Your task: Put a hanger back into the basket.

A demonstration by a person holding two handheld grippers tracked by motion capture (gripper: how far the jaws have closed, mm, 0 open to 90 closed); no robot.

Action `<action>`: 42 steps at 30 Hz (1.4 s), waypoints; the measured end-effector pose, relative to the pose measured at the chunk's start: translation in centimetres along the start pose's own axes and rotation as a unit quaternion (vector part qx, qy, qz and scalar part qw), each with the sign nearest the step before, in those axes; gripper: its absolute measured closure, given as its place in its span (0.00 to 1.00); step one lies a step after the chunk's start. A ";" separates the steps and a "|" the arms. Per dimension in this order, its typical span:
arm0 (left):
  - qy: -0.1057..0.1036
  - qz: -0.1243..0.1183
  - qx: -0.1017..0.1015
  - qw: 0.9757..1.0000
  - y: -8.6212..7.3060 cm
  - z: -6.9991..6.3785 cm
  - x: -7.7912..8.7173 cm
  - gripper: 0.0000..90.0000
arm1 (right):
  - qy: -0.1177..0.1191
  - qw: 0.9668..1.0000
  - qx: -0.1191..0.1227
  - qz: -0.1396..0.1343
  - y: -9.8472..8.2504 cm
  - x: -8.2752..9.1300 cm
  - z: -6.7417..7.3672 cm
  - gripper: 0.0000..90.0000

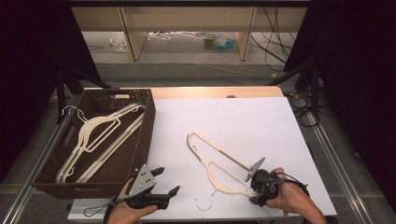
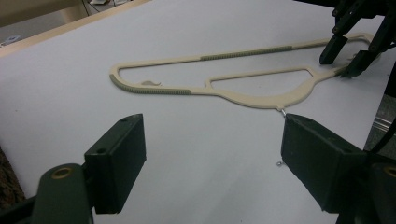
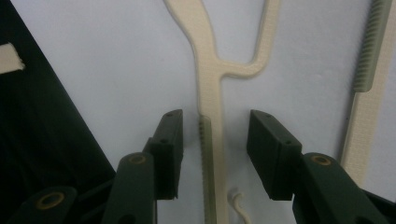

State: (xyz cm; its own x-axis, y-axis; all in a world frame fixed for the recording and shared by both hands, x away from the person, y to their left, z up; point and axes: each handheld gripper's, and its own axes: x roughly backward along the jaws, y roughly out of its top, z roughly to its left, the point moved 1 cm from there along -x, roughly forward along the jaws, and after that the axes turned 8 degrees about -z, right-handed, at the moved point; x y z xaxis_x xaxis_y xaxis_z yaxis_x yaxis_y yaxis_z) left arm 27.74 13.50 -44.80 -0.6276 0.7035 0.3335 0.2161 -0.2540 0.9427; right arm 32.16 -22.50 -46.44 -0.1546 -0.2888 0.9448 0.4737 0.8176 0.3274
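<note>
Brown basket (image 1: 140, 140) with cream hangers inside sits just left of the left gripper (image 1: 164, 183), whose jaws stand wide apart over bare table. One cream hanger (image 1: 212, 161) lies flat to its right. Its arm runs between the right gripper's (image 3: 215, 149) jaws, which stand apart without touching it.

Cream hanger (image 1: 219, 161) with grey ribbed shoulder strips, metal hook, lying flat on white desk (image 1: 261, 121), near front edge.

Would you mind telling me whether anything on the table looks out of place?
One hanger lies alone on the white sheet, while the other hangers sit in the basket. The right gripper straddles its arm, fingers not touching. Nothing looks damaged.
</note>
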 end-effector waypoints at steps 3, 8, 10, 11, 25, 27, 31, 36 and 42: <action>0.000 -0.001 -0.003 1.000 0.1 0.1 -0.1 0.25 | -0.006 1.000 0.009 0.012 0.2 0.0 0.2 0.66; 0.002 0.003 -0.002 1.000 0.0 0.0 0.0 0.25 | -0.010 0.999 0.017 0.027 0.4 -0.1 0.5 0.76; -0.001 -0.002 -0.012 1.000 0.1 0.2 -0.1 0.24 | -0.006 0.999 0.019 0.033 0.5 -0.1 0.5 0.83; 0.002 0.002 -0.012 1.000 0.0 0.2 0.0 0.25 | -0.005 0.999 0.017 0.035 0.5 -0.1 0.5 0.85; 0.002 0.019 -0.021 1.000 -0.2 0.2 -1.6 0.25 | 0.012 0.999 0.029 0.044 0.8 -0.3 0.0 0.87; -0.002 0.019 -0.019 1.000 -0.2 0.2 -2.0 0.25 | 0.011 0.998 0.039 0.044 0.8 -0.3 0.2 0.88; -0.013 0.028 -0.025 0.999 -0.4 -0.2 -3.3 0.25 | 0.020 0.998 0.033 0.045 0.9 -0.2 -0.1 0.88; -0.031 0.056 -0.079 0.995 -0.4 -0.9 -5.4 0.26 | 0.010 0.998 0.050 0.035 1.2 1.9 0.0 0.88; -0.067 0.074 -0.128 0.987 -0.4 -1.9 -8.1 0.28 | 0.001 0.998 0.062 0.033 1.4 3.3 0.2 0.88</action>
State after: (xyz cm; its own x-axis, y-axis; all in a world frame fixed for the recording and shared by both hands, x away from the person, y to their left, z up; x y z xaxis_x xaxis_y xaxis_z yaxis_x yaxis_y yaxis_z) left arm 31.30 6.60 -47.93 -0.4948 0.7232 0.4818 0.0914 -0.5080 0.8565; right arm 32.18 -22.21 -42.90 -0.1251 -0.2340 0.9642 0.3711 0.8902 0.2642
